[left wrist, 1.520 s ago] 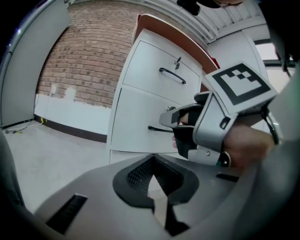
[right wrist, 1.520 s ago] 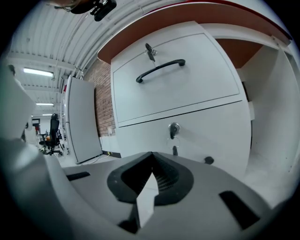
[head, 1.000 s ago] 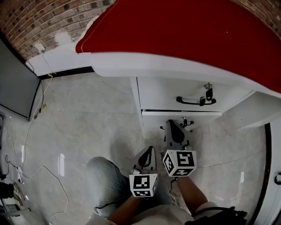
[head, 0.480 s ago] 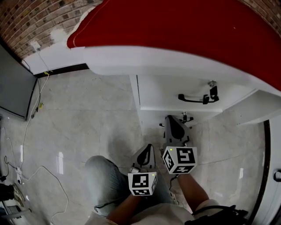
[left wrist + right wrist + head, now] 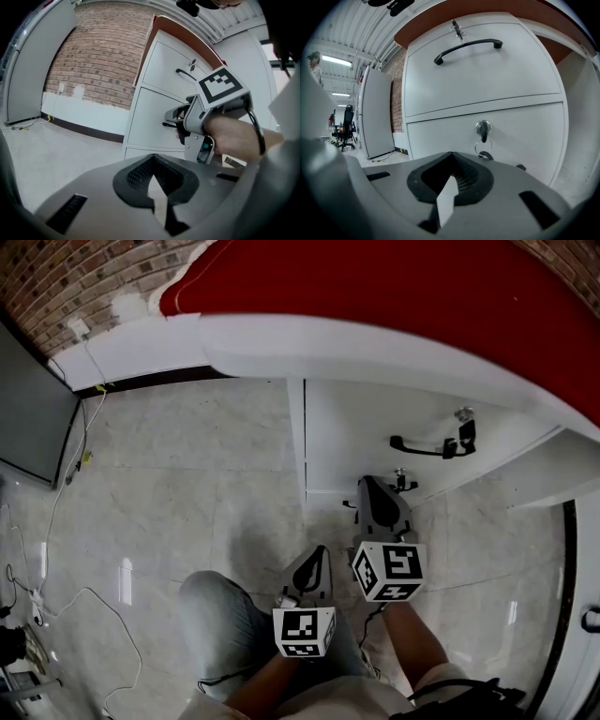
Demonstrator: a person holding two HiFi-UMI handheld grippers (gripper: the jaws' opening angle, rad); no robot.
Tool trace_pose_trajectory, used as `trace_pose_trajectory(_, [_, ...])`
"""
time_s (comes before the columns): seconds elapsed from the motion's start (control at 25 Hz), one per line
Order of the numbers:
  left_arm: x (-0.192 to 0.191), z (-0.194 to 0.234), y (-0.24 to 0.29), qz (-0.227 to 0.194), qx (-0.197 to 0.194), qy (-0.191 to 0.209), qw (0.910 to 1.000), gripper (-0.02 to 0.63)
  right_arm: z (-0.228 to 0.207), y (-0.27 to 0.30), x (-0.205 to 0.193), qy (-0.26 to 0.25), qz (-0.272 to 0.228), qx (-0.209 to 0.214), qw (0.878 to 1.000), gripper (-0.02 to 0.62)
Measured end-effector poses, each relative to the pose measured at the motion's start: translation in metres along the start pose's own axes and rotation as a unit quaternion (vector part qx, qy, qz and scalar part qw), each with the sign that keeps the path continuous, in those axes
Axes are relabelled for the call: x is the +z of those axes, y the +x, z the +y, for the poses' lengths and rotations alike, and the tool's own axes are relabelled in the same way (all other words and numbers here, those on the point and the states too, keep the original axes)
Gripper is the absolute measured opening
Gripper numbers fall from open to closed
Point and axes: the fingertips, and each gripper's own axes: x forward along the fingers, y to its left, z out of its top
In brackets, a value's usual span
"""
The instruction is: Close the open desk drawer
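Since a second earlier, the desk drawer (image 5: pixel 525 131) had slid in and the gap above it had gone, its front lying flush under the upper drawer (image 5: pixel 487 79). My right gripper (image 5: pixel 449 180) had its jaws pressed together on nothing, tips close before the drawer front, below the lock and its hanging key (image 5: pixel 483 133). My left gripper (image 5: pixel 152 161), jaws likewise together and empty, was held back, well apart from the cabinet. A red desk top (image 5: pixel 394 296) overhung both drawers.
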Motion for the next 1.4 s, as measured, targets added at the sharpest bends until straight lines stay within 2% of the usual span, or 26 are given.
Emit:
trace_pose_trajectory(0.4, [0.006, -0.01, -0.001, -0.002, -0.007, 0.004, 1.0, 0.008, 0.004, -0.003, 0.0, 0.002, 0.008, 0.022, 1.0, -0.002])
trace_pose_trajectory(0.52, [0.007, -0.015, 0.001, 0.001, -0.011, -0.006, 0.9999, 0.008, 0.008, -0.009, 0.004, -0.005, 0.004, 0.035, 0.999, -0.002])
trace_pose_trajectory(0.72, [0.032, -0.031, -0.003, 0.019, -0.025, 0.012, 0.9994, 0.008, 0.021, -0.031, 0.014, -0.023, 0.035, 0.058, 0.997, -0.002])
trace_pose_trajectory(0.84, [0.077, -0.048, -0.018, 0.028, -0.045, 0.041, 0.9977, 0.008, 0.02, -0.057, 0.044, -0.028, 0.057, 0.05, 0.997, -0.002])
trace_pose_trajectory(1.0, [0.152, -0.066, -0.05, 0.03, -0.054, 0.062, 0.9961, 0.008, 0.01, -0.097, 0.095, 0.0, 0.089, 0.015, 0.996, -0.002])
trace_pose_trajectory(1.16, [0.222, -0.087, -0.088, 0.028, -0.052, 0.073, 0.9955, 0.008, 0.006, -0.138, 0.165, 0.008, 0.091, -0.019, 0.996, -0.002])
trace_pose_trajectory(1.4, [0.342, -0.125, -0.145, 0.024, -0.046, 0.079, 0.9955, 0.008, 0.008, -0.192, 0.288, 0.007, 0.091, -0.049, 0.995, -0.002])
